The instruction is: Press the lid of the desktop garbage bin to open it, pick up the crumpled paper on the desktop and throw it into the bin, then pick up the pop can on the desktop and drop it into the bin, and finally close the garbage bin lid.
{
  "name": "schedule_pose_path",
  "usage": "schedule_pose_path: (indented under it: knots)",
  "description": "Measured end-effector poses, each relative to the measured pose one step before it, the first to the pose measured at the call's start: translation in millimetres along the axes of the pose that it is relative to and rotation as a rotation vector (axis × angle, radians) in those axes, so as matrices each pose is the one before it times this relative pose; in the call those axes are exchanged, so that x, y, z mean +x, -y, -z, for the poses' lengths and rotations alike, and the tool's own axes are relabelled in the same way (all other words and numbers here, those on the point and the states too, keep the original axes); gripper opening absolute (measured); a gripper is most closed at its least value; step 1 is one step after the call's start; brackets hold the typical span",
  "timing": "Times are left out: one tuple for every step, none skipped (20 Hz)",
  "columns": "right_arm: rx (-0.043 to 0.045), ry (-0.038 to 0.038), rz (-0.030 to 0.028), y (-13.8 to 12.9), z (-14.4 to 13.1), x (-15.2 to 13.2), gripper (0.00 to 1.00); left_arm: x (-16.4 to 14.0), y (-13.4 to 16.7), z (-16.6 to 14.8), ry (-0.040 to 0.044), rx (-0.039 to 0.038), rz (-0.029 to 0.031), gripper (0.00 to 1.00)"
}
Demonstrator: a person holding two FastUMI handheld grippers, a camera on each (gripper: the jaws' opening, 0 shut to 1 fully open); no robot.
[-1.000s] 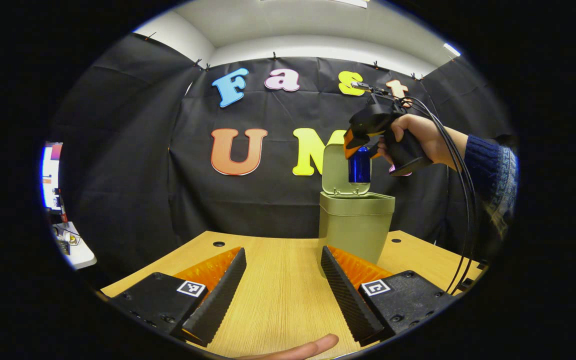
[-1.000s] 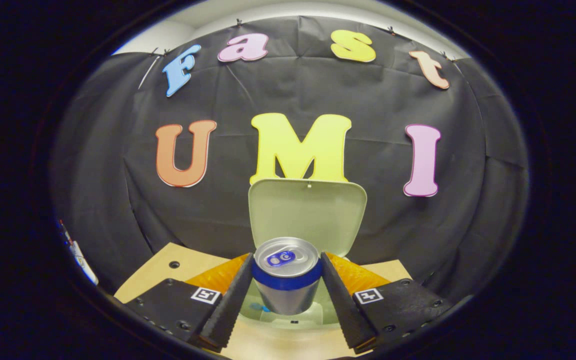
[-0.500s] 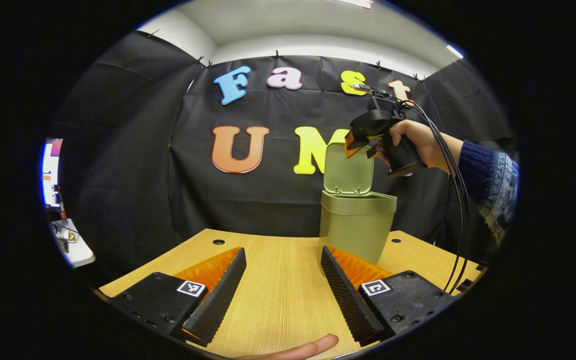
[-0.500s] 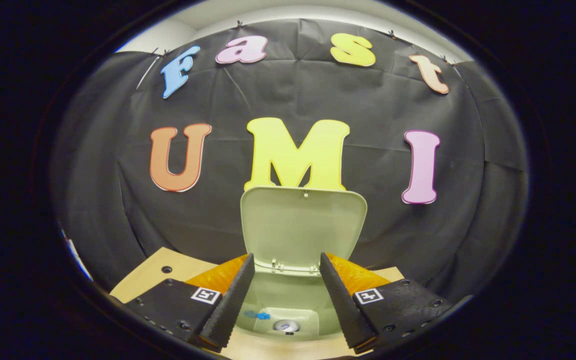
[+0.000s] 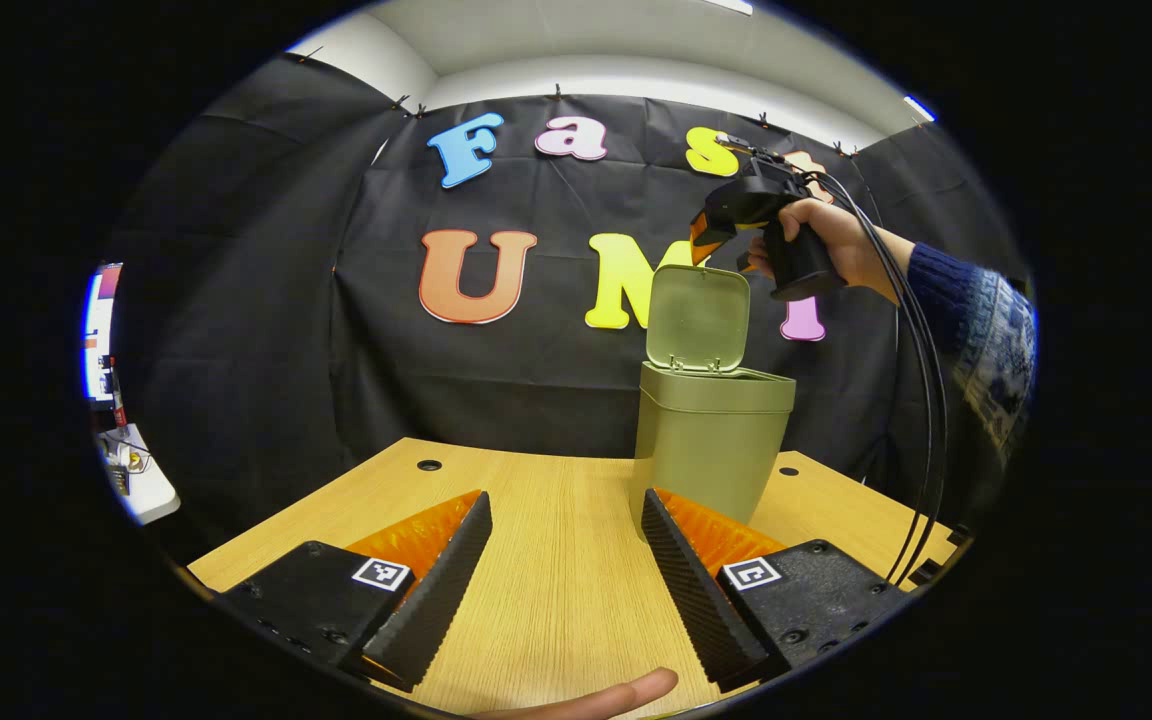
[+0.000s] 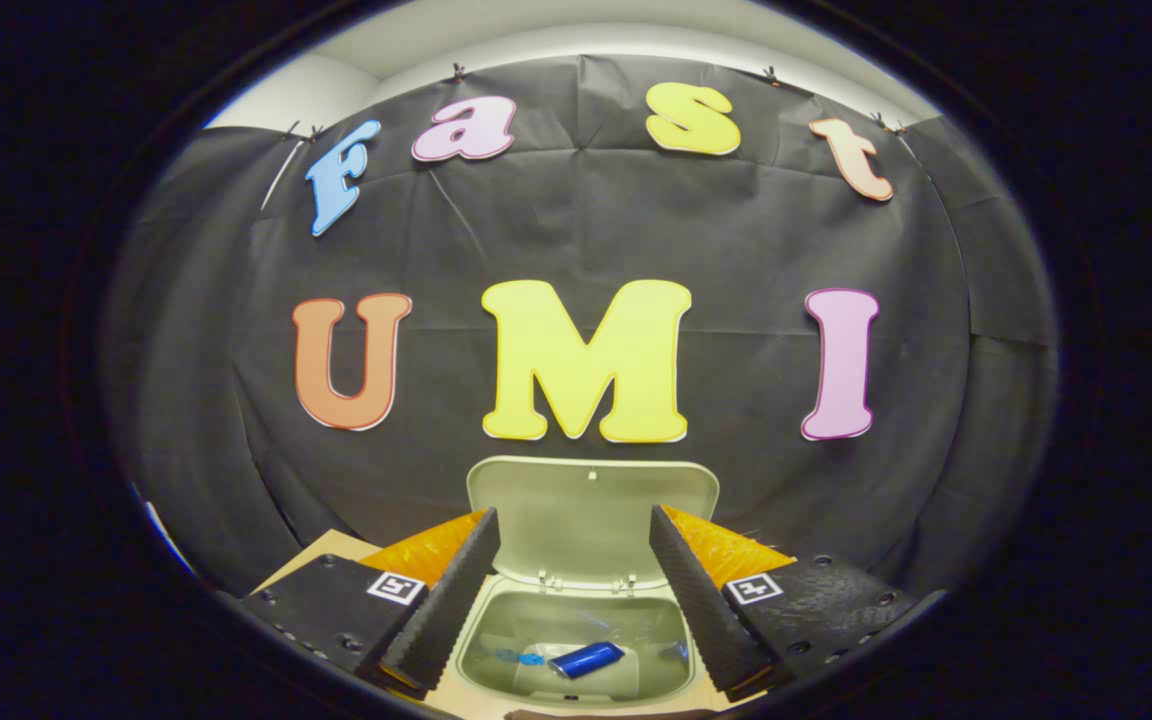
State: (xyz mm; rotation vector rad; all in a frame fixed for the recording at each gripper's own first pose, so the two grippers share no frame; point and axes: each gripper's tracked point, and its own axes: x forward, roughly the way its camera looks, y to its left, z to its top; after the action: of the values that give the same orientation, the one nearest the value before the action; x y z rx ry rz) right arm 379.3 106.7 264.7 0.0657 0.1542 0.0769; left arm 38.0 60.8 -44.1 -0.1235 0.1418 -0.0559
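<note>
The pop can [image 6: 586, 660] lies on its side at the bottom of the garbage bin [image 5: 711, 450]. In the right gripper view its long axis runs on a slant, one end low toward the left and the other end higher toward the right, so it points across the bin floor and does not stand. I cannot tell which end is the top. Just to its left on the bin floor is a small blue-marked scrap [image 6: 519, 657], too small for me to name.

The bin's lid [image 6: 591, 520] stands upright, hinged at the far rim, with its pale inner face toward my right gripper [image 6: 574, 585]. That gripper hangs above the bin's mouth, its fingers spread apart with nothing between them, and the open bin shows in the gap.

In the left gripper view the bin stands on the wooden table [image 5: 546, 580], toward the right. My right hand [image 5: 831, 245] grips its tool above the raised lid. My left gripper [image 5: 566, 590] sits low over the table, fingers wide apart and empty, the bin just beyond its right finger.
</note>
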Motion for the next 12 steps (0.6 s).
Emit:
schedule_pose_path:
  knots:
    - [-0.00799, 0.00716, 0.01170, 3.52, -6.17, 3.57, 0.93, 1.72, 0.30, -1.04, 0.00330, 0.00504, -0.00093, 0.98]
    - [0.00131, 0.01450, 0.00200, 1.63, -9.10, 4.22, 0.93, 1.24, 0.06, 3.36, -0.00797, 0.00149, 0.00141, 0.98]
    - [0.00406, 0.01865, 0.00490, 0.96, -10.18, 4.49, 0.93, 2.20, 0.55, 4.37, -0.00762, -0.00092, 0.00242, 0.98]
    - [0.00606, 0.02742, 0.00949, 1.67, -12.37, 4.58, 0.93, 3.86, 0.84, 3.37, -0.00905, -0.00013, 0.00007, 0.98]
    - [0.00617, 0.02681, -0.00060, -0.62, -7.65, 4.75, 0.93, 2.40, -0.42, 2.94, -0.00860, 0.00133, -0.00245, 0.98]
    - [0.00338, 0.01683, -0.00337, -1.50, -6.96, 6.42, 0.92, 1.11, -1.42, 5.12, -0.01023, 0.00315, -0.00457, 0.98]
    - [0.00385, 0.00178, -0.00742, -2.61, -0.06, 7.05, 0.94, 1.25, -1.65, 3.65, -0.01075, 0.00707, -0.00412, 0.98]
    - [0.00534, -0.01306, 0.01223, 0.46, 2.47, 7.42, 0.94, 2.00, 1.57, 0.88, -0.00074, 0.00760, 0.00622, 0.98]
    - [-0.00420, -0.02285, 0.00914, 0.02, 4.63, 5.90, 0.93, 0.04, 0.57, -0.26, 0.00368, -0.00160, 0.00949, 0.98]
    - [-0.01002, -0.00922, -0.00826, -4.61, 3.36, 4.16, 0.93, 0.89, -1.19, -1.60, 0.00360, -0.00924, 0.00248, 0.98]
    - [-0.02190, -0.00594, -0.00775, -4.72, 1.22, 3.77, 0.93, -0.64, -1.34, -1.88, 0.00788, -0.00632, -0.00327, 0.98]
    - [-0.01938, -0.00383, 0.00813, -0.33, 3.04, 3.36, 0.93, -1.52, -2.27, -3.00, 0.01106, 0.00384, -0.00575, 0.98]
